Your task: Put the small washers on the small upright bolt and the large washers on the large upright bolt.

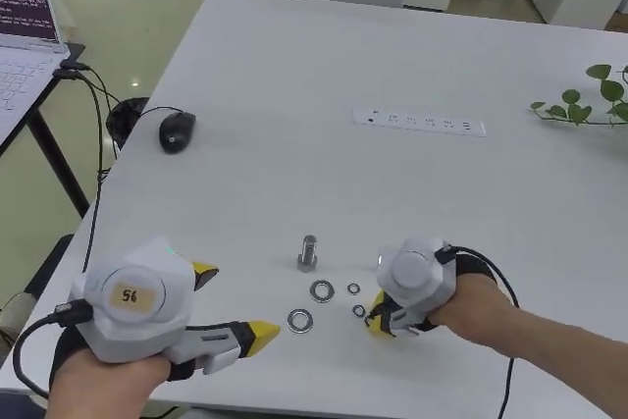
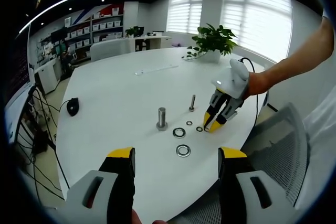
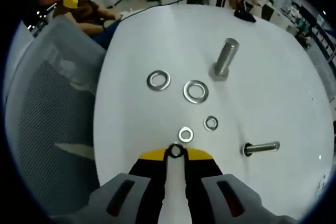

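right gripper view: right claw jaws together, seemingly pinching small washer by rim; small bolt standing near. best way: lifting washer level, centring hole over bolt tip, letting go once threaded.
head view: left claw waiting, jaws apart; large bolt standing beside large washers; white bench looking slick.
left gripper view: office, plant at far bench edge, window blinds glowing behind.
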A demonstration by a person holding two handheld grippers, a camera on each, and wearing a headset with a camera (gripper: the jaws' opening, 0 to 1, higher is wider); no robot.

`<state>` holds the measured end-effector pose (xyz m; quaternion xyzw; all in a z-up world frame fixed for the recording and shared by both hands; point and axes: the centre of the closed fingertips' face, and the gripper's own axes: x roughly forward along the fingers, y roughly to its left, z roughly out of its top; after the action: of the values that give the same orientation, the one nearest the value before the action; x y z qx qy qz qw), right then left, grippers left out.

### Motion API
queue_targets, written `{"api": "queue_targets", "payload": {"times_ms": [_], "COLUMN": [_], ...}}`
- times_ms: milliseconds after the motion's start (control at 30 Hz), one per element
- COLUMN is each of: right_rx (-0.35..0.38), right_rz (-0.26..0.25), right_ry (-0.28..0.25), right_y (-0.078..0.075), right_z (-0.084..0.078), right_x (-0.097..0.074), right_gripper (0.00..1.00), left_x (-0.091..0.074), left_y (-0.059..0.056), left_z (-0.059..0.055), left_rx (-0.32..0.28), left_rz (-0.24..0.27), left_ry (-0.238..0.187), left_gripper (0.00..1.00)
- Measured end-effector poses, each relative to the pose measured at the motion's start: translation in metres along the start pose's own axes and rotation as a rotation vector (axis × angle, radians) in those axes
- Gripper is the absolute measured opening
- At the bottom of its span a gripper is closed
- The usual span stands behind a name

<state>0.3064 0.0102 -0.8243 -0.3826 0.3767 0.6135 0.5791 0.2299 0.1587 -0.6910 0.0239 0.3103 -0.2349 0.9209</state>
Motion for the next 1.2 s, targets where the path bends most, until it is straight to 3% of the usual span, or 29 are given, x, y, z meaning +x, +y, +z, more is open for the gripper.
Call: {"api": "queue_targets", "payload": {"times_ms": [300, 767, 933, 1200], "right_rx": [0.006, 0.126, 0.147, 0.165], "right_rz": [-0.019, -0.040, -0.075, -0.164], "right_ry": [0.007, -0.049, -0.058, -0.082], "right_y": [0.001, -0.005, -0.016, -0.054], "right_z": [0.000, -0.005, -0.007, -0.001], "right_x": [-0.001, -0.010, -0.021, -0.055], "right_gripper": [0.13, 0.13, 0.13, 0.13], "left_x": [0.001, 0.000, 0.000, 0.001], "left_y": [-0.002, 0.000, 0.000, -0.001], "left_z": [0.001, 0.001, 0.001, 0.002], "left_rx": [0.004, 0.000, 0.000, 0.001], "left_rz": [-0.004, -0.004, -0.003, -0.005], "left_ry": [0.001, -0.002, -0.003, -0.004], "left_gripper": [0.63, 0.63, 0.63, 0.63]}}
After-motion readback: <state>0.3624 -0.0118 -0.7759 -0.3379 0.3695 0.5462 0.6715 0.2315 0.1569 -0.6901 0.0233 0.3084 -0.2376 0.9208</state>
